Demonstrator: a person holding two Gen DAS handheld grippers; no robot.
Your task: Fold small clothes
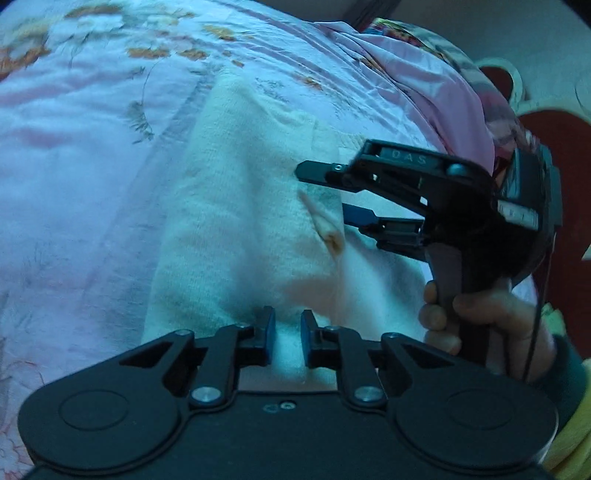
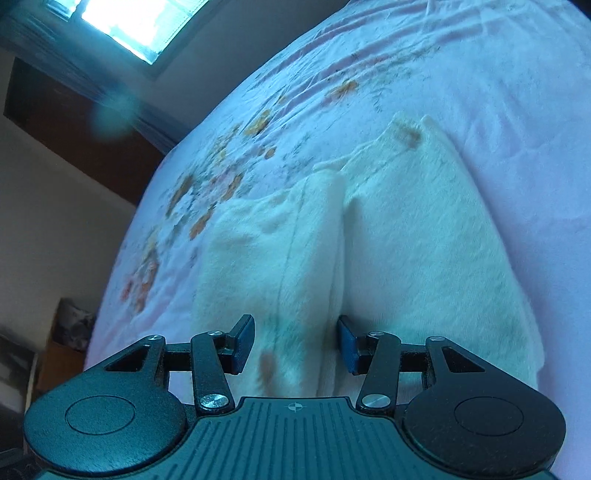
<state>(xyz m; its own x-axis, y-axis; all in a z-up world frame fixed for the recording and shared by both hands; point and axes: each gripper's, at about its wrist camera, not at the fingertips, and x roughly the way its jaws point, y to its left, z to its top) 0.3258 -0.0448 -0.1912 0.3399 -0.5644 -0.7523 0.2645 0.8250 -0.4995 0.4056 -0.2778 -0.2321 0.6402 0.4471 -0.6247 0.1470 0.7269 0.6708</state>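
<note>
Grippers work a white fleece garment (image 1: 236, 236) on the bed (image 1: 74, 147): left gripper (image 1: 287, 334) clenched on its hem, right gripper (image 2: 295, 341) released at three o'clock, best closed over the centre ridge before lifting.

Dim, blue-tinted light; a bright window (image 2: 140, 22) glares at the top left. Edges bend, details blur softly.

White garment (image 1: 236, 236): its near hem is hidden behind the left claw (image 1: 287, 338) at 6 o'clock. Right claw (image 1: 325, 195) blurred, can't tell if pads touch cloth. Hand (image 1: 480, 317) cut off approx 4 o'clock. Bed sheet (image 2: 480, 74) runs off edge at 3 o'clock; room corner at 8 o'clock too dark to tell.
</note>
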